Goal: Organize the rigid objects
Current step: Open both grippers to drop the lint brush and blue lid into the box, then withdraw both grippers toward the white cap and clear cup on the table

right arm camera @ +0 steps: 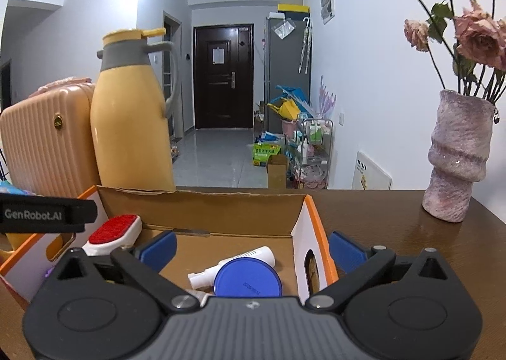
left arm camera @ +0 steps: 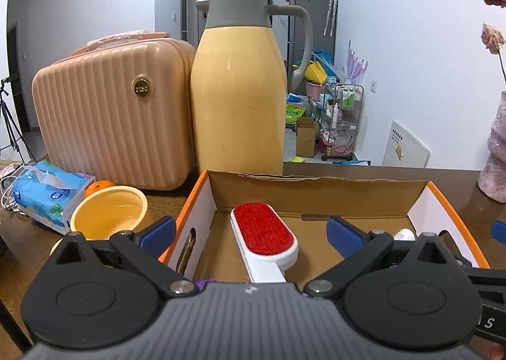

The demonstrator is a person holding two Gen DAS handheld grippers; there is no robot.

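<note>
An open cardboard box [left arm camera: 316,192] with orange rims stands on the brown table. A white lint brush with a red pad [left arm camera: 264,233] lies inside it at the left. My left gripper [left arm camera: 251,235] is open and empty, its blue pads [left arm camera: 158,232] spread on either side of the brush, above the box's left part. My right gripper [right arm camera: 253,247] is open and empty over the box's [right arm camera: 202,201] right part. Below it lie a round blue lid [right arm camera: 247,277] and a white bottle [right arm camera: 243,260]. The brush shows in the right wrist view [right arm camera: 115,228] too.
A tall yellow thermos [left arm camera: 238,91] and a pink ribbed case [left arm camera: 114,113] stand behind the box. A yellow cup [left arm camera: 110,213], an orange [left arm camera: 99,186] and a blue tissue pack [left arm camera: 47,195] sit to the left. A pink vase with dried roses [right arm camera: 455,157] stands at the right.
</note>
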